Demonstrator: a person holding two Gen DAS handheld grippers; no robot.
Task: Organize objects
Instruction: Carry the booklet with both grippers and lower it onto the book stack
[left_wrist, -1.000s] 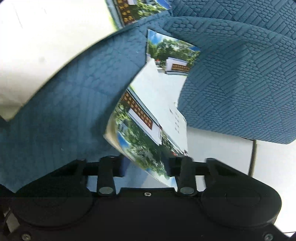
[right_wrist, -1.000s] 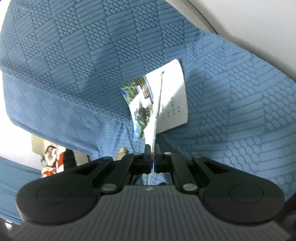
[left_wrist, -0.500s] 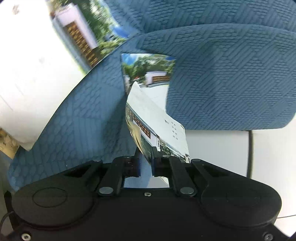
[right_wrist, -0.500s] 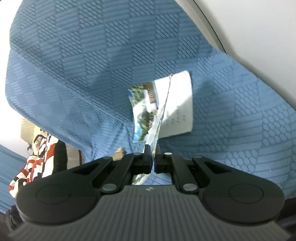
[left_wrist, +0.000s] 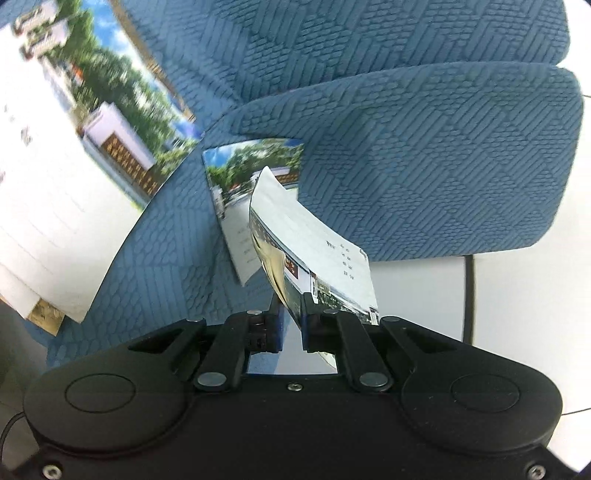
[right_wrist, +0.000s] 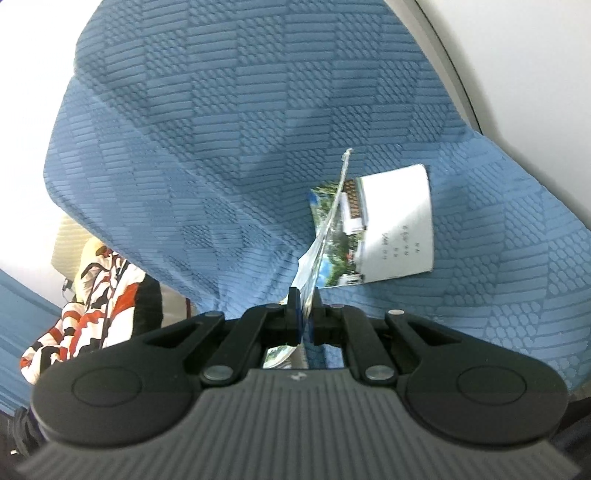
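— Both tongs have something, do they?

— Yes. The left tongs (left_wrist: 291, 314) are clamped narrow on the near edge of a card (left_wrist: 314, 254), which bows upward and hangs clear above the blue cloth (left_wrist: 424, 166). The right tongs (right_wrist: 303, 314) are pinched on another card (right_wrist: 325, 240), seen almost edge-on, also lifted off the cloth.

— Anything left lying down?

— One card (left_wrist: 236, 192) lies flat on the cloth just beyond the held one in the left view, partly under a fold. The right view shows a flat card (right_wrist: 388, 229) too, near the far right edge of the cloth; I can't tell if it is the same one. A big booklet (left_wrist: 74, 147) with the same tree photo sits at the left edge of the cloth, over some other paper.

— So how far along is it?

— Early to middle, I'd judge. Two cards are picked up but not stacked anywhere, at least one is still loose on the cloth, and where they are meant to end up doesn't show.

— And the person at the back?

— Someone in a striped jacket (right_wrist: 92, 302), beyond the cloth's left edge.
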